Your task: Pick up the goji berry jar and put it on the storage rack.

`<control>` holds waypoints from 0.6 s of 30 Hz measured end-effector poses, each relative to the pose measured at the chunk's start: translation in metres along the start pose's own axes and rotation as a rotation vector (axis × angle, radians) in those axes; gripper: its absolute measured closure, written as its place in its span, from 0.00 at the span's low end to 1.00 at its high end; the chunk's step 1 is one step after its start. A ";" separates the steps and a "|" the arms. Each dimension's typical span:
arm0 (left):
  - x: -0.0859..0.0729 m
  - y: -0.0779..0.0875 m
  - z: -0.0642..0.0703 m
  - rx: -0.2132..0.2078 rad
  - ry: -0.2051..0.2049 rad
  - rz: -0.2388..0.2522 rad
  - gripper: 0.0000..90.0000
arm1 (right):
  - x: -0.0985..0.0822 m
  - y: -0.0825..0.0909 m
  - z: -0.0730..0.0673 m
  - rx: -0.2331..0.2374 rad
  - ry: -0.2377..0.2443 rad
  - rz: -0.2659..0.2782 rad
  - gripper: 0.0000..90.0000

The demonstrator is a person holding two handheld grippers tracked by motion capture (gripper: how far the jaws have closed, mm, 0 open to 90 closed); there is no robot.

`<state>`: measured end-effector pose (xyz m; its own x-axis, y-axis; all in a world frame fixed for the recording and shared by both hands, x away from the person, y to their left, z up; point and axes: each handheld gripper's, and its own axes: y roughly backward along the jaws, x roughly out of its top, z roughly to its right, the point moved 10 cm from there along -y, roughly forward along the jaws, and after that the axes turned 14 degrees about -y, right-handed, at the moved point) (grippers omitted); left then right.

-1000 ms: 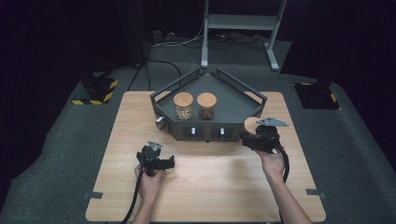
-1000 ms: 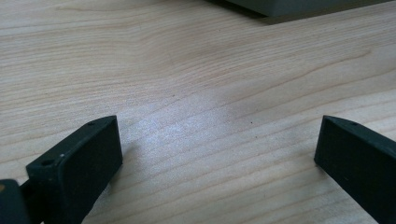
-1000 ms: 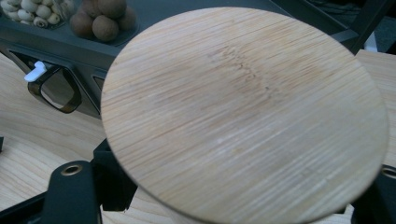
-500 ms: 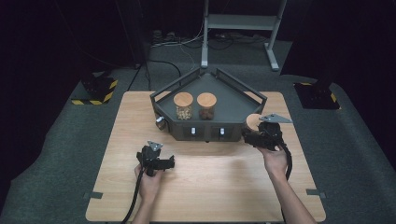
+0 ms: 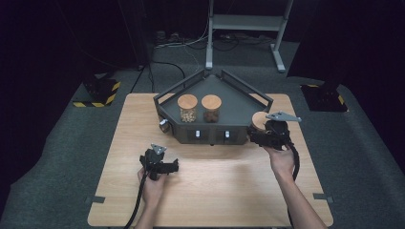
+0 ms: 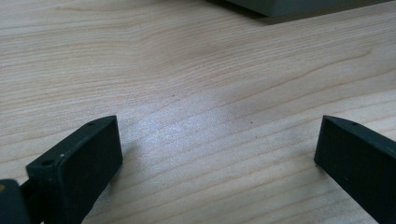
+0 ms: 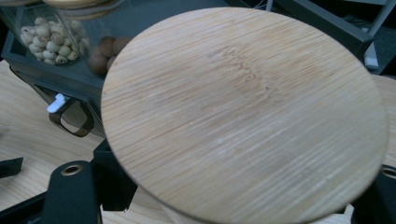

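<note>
Right tongs, right of centre in the high view, clench a jar with bamboo lid beside the dark tray. Left tongs, lower left, stand released above the bare surface.

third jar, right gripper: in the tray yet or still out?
Out. The lidded jar sits in the shut right gripper beside the tray's right front corner; two jars stand inside.

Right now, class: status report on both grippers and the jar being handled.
Right gripper shut on wooden-lidded jar, beside the tray. Left gripper open above the table. Two jars already in tray; path clear.
</note>
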<state>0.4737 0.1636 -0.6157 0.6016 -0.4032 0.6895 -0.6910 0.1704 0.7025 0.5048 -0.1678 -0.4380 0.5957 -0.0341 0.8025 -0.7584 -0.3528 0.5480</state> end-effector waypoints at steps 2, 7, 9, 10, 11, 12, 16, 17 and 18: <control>0.000 0.000 0.000 0.000 0.000 0.000 0.01 | 0.002 0.000 -0.001 0.002 0.002 0.003 0.28; 0.000 0.000 0.000 0.000 0.000 0.000 0.01 | 0.008 0.002 -0.002 0.004 0.003 0.007 0.28; 0.000 0.000 0.000 0.000 0.000 0.000 0.01 | 0.010 0.002 -0.003 -0.001 0.001 0.008 0.28; 0.000 0.000 0.000 0.000 0.000 0.000 0.01 | 0.011 0.002 -0.003 -0.001 0.002 0.009 0.28; 0.000 0.000 0.000 0.000 0.000 0.000 0.01 | 0.011 0.002 -0.003 -0.002 0.003 0.008 0.28; 0.000 0.000 0.000 0.000 0.000 -0.001 0.01 | 0.012 0.002 -0.003 -0.004 0.003 0.009 0.28; 0.000 0.000 0.000 0.000 0.000 0.000 0.01 | 0.015 0.001 -0.003 -0.009 0.003 0.005 0.28; 0.000 0.000 0.000 0.000 0.000 0.000 0.01 | 0.016 0.001 -0.004 -0.009 0.001 0.005 0.28; 0.000 0.000 0.000 0.000 0.000 0.000 0.01 | 0.017 0.001 -0.004 -0.009 0.004 0.006 0.28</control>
<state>0.4736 0.1636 -0.6158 0.6017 -0.4035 0.6893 -0.6908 0.1704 0.7027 0.5133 -0.1646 -0.4232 0.5901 -0.0327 0.8066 -0.7643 -0.3444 0.5452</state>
